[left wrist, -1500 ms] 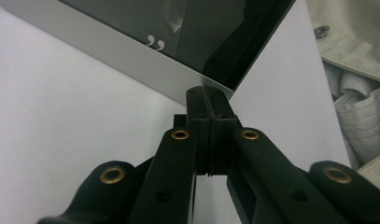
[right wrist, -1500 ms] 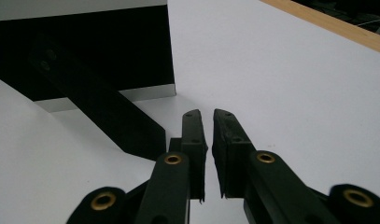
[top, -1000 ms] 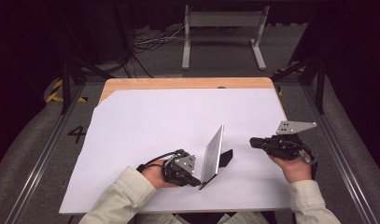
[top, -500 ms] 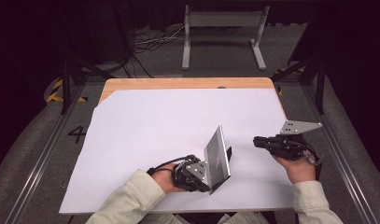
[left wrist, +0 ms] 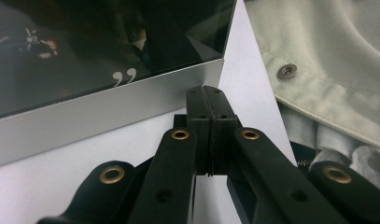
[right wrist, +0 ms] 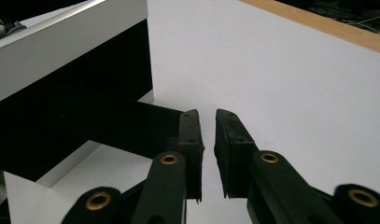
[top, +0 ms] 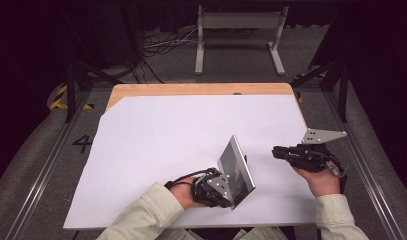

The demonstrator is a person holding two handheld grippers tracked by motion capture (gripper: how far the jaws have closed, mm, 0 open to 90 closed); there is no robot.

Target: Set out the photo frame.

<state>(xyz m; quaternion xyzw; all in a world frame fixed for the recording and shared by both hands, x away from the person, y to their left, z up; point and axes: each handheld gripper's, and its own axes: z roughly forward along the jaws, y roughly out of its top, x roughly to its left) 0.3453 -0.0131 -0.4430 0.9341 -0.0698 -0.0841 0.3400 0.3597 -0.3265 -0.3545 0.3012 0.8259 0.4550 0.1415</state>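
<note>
A silver-edged picture frame [top: 236, 170] with a dark glass face stands tilted on the white table sheet [top: 191, 130], near the front middle. My left gripper [top: 226, 192] is at its lower near corner. In the left gripper view the jaws of the left gripper [left wrist: 207, 93] are shut together, with their tips against the frame's silver edge [left wrist: 108, 121]. To the frame's right, my right gripper [top: 275, 151] hovers with its jaws a little open and nothing between them. The right gripper view has the right gripper [right wrist: 207, 116] pointing at the frame's back [right wrist: 71, 37] and black stand [right wrist: 108, 123].
The white sheet covers a wooden table [top: 201, 89]. A metal stand [top: 238, 35] and cables [top: 161, 45] lie on the floor beyond the far edge. A pale sleeve [left wrist: 327, 56] lies close to the right of the left gripper.
My left hand has shifted right and toward the near edge. The frame has moved with it and turned its face more toward the camera. The right gripper has barely moved.
</note>
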